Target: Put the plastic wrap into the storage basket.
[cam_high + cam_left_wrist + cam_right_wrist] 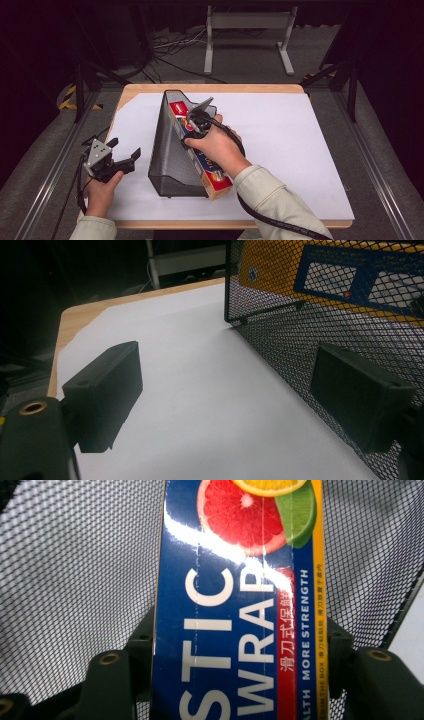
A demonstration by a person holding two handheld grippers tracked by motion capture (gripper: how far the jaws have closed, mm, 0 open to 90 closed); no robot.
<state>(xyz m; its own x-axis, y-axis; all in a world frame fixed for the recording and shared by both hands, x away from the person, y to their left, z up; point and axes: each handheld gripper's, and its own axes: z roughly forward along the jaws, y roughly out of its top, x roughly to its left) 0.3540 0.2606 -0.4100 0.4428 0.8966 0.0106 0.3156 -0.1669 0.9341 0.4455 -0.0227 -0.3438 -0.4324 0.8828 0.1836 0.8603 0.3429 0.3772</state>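
Wrap box (210,165) lengthwise in mesh holder (170,150)

plastic wrap box (235,630) | reads "STIC WRAP", "MORE STRENGTH" | red strip: Chinese characters, possibly 滑刀式保鲜
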